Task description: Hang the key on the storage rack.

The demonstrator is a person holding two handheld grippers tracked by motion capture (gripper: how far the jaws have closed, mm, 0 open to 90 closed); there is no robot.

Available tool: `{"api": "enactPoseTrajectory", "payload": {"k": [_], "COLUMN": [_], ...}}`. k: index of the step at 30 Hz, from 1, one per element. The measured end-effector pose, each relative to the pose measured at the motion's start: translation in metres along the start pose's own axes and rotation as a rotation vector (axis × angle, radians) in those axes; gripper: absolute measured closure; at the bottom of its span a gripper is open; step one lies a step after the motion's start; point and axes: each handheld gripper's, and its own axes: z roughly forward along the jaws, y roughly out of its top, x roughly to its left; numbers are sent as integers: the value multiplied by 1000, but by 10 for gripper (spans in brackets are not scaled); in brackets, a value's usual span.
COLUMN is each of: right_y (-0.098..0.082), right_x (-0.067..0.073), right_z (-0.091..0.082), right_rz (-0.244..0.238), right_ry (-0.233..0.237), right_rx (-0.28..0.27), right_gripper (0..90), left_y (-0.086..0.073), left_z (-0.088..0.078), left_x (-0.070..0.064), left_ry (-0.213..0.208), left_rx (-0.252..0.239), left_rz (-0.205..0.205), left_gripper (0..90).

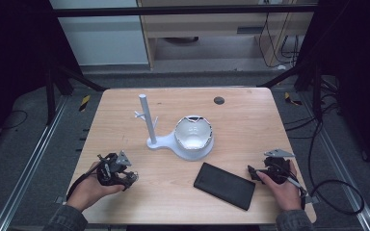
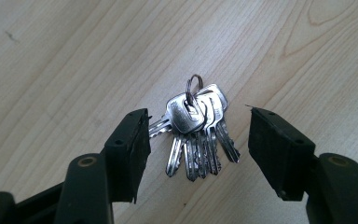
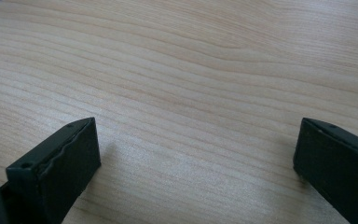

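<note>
Holding a gripper in each hand, I have both low over the wooden table (image 1: 250, 120). My left gripper (image 2: 198, 135) has its jaws spread wide, and the bunch of keys (image 2: 196, 135) lies flat on the wood in the gap between them. The tip of one key nearly meets the inner face of the jaw at the left of that view, though I cannot tell whether it touches; the other jaw stands clear of the bunch. The keys fan out from a thin ring at their far end, blades pointing back toward me. Something is stamped on the topmost key's head, but it is too small for me to read.

From the high view, my left gripper (image 1: 130, 179) sits at the near left of the table, with the keys glinting at its tips. My right gripper (image 1: 251, 172) rests at the near right, just beside the right end of a flat black case (image 1: 225, 186) lying at an angle; I can make out no brand or writing on it. In its own view the right gripper (image 3: 196, 154) has its jaws spread wide with nothing but bare wood grain between them.

Farther off, near the table's middle, a white stand (image 1: 147, 122) with a tall post rises from a base, and a white bowl (image 1: 193, 134) sits on that base's right part.
</note>
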Motion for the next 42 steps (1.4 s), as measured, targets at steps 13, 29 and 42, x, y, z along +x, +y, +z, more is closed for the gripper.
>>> {"api": "enactPoseTrajectory", "payload": {"k": [13,29,42], "right_y": [0,0,0], "right_x": [0,1,2], "right_z": [0,0,0], "right_rz": [1,2,-1], "right_ry": [0,-2,-1], "right_rx": [0,0,-1], "right_gripper": [6,6,7], "left_y": [-3,-2,0], "left_z": [12,14,11], "left_x": [1,-5,-3], "left_ry": [-16,-35,-11], "left_rx": [72,70,95], "left_rz": [-69,-100,-93], "left_gripper": [495,818,896]}}
